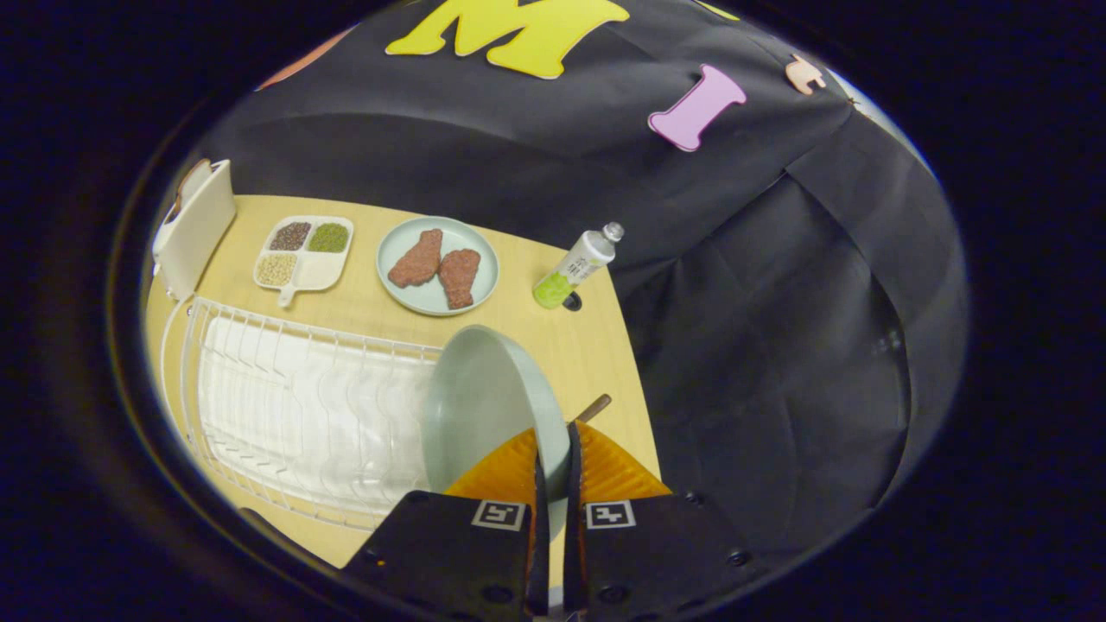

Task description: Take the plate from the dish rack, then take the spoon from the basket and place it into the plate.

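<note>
While the tool (pixel 553 466) grips the plate (pixel 484 406) rim, wooden table (pixel 587 345), dark cloth wall (pixel 778 302).

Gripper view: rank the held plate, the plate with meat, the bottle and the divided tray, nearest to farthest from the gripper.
Gripper is shut on the plate's rim.
1. Plate, upright between the fingers, at the dish rack's end.
2. Plate with meat, beyond it on the table.
3. Bottle, beside that plate; too close to call against it.
4. Divided tray, farthest, beyond the rack.
</note>
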### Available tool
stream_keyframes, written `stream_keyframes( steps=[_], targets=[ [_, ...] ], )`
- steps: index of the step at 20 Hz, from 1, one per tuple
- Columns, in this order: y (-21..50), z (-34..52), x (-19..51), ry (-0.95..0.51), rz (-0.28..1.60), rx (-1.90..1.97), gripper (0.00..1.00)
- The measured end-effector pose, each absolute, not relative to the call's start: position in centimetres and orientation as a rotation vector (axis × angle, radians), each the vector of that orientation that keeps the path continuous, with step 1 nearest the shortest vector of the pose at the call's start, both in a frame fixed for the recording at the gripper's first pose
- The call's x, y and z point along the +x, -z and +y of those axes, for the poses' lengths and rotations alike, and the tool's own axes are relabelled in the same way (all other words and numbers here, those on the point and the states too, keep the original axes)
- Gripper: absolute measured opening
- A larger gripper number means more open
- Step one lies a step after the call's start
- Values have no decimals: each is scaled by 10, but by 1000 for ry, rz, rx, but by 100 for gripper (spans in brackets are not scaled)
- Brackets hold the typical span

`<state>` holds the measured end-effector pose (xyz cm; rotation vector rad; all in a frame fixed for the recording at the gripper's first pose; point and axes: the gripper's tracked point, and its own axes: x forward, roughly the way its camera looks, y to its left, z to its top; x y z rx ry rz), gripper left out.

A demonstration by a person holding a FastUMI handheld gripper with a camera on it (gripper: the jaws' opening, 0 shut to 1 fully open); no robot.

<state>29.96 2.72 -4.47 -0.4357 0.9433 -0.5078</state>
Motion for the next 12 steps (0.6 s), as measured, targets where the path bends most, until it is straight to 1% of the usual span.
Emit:
stream_keyframes(
  steps=[3,7,10,12],
  targets=[
    [21,31,286,525,888,-442,12],
    [-4,39,253,474,848,-384,12],
    [-13,48,222,392,821,-307,12],
    [-4,52,202,305,822,-241,12]
  ],
)
